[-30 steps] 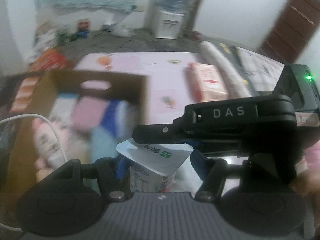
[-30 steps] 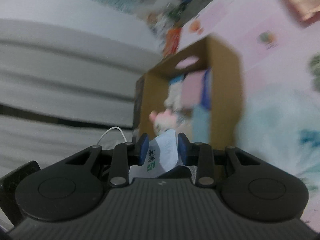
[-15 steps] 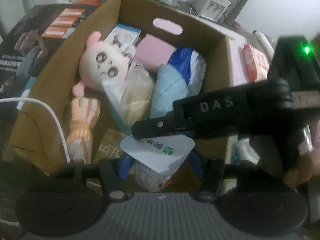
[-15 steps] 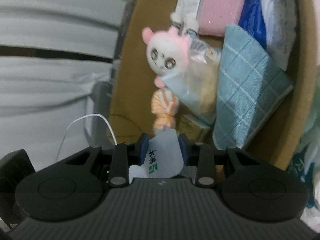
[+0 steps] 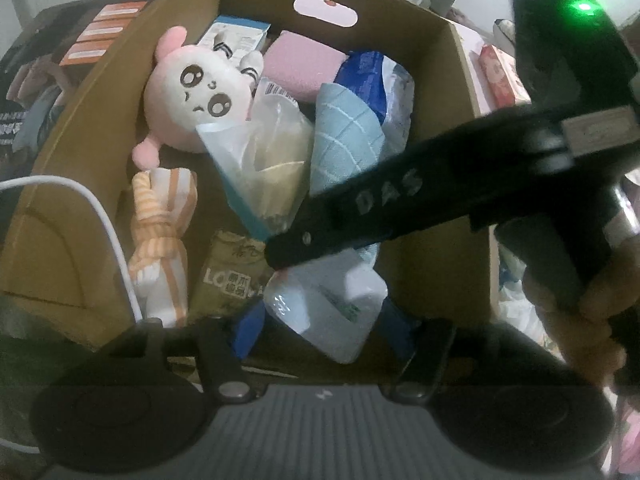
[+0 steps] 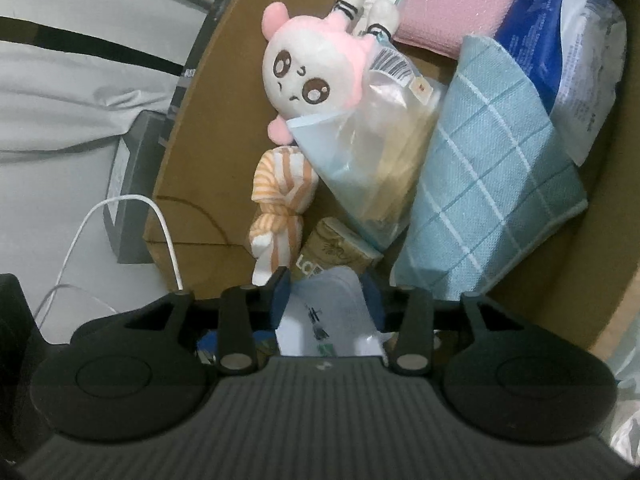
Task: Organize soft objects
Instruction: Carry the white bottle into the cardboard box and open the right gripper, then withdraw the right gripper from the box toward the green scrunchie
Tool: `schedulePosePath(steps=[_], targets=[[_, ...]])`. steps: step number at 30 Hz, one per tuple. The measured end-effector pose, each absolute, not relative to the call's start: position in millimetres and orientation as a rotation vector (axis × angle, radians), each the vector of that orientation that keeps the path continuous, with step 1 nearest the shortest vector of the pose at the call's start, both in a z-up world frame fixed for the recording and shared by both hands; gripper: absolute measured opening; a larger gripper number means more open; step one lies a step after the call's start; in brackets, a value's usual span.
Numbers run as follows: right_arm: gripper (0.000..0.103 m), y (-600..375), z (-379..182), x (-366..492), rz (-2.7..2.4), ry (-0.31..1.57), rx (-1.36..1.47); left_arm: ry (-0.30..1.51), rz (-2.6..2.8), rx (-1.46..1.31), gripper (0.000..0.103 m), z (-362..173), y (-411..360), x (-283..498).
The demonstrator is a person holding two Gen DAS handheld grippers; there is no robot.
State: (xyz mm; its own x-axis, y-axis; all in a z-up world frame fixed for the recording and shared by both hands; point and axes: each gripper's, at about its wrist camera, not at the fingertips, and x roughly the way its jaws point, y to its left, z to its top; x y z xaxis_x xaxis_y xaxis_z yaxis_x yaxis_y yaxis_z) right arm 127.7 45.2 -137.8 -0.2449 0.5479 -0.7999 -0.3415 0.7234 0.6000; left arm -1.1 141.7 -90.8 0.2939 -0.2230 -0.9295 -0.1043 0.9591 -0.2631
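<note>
A white plastic packet (image 5: pixel 324 312) with green print hangs over the near end of an open cardboard box (image 5: pixel 436 92). My left gripper (image 5: pixel 322 328) has it between its blue pads; the jaws are opening and the pads still touch its sides. In the right wrist view the packet (image 6: pixel 326 320) fills the gap of my right gripper (image 6: pixel 326 300), whose jaws are opening too. The right gripper's black body (image 5: pixel 400 200) crosses above the packet. In the box lie a pink-and-white plush (image 5: pixel 192 100), a blue checked cloth (image 5: pixel 344 136), a clear bag (image 5: pixel 268 160) and an orange striped toy (image 5: pixel 160 232).
A pink pad (image 5: pixel 300 64), a blue-and-white bag (image 5: pixel 384 80) and a brown packet (image 5: pixel 228 272) also lie in the box. A white cable (image 5: pixel 100 216) hangs over its left wall. A dark printed carton (image 5: pixel 36 92) lies to the left. A hand (image 5: pixel 592 308) grips the right tool.
Both grippers carried the packet from above the pink table to low over the box. The right jaws have spread, and the packet between them looks wider and has tilted.
</note>
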Motion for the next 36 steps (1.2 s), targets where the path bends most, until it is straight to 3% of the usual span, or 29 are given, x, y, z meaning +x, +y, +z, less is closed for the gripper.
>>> schedulePosePath(steps=[10, 23, 26, 28, 30, 36], targets=[[0.040, 48, -135, 121, 0.840, 1.636, 0.143, 1.250, -0.105, -0.281, 0.067, -80, 136, 2], [0.043, -10, -97, 154, 0.754, 1.475, 0.496, 1.289, -0.140, -0.194, 0.067, -90, 118, 15], [0.051, -27, -89, 154, 0.742, 1.425, 0.543, 1.280, -0.148, -0.190, 0.068, -86, 114, 18], [0.069, -39, -84, 152, 0.730, 1.384, 0.571, 1.273, -0.161, -0.180, 0.071, -83, 109, 21], [0.078, -51, -80, 149, 0.715, 1.344, 0.604, 1.272, -0.155, -0.155, 0.075, -79, 102, 27], [0.089, -106, -65, 136, 0.643, 1.197, 0.722, 1.249, -0.143, -0.083, 0.087, -59, 74, 54]])
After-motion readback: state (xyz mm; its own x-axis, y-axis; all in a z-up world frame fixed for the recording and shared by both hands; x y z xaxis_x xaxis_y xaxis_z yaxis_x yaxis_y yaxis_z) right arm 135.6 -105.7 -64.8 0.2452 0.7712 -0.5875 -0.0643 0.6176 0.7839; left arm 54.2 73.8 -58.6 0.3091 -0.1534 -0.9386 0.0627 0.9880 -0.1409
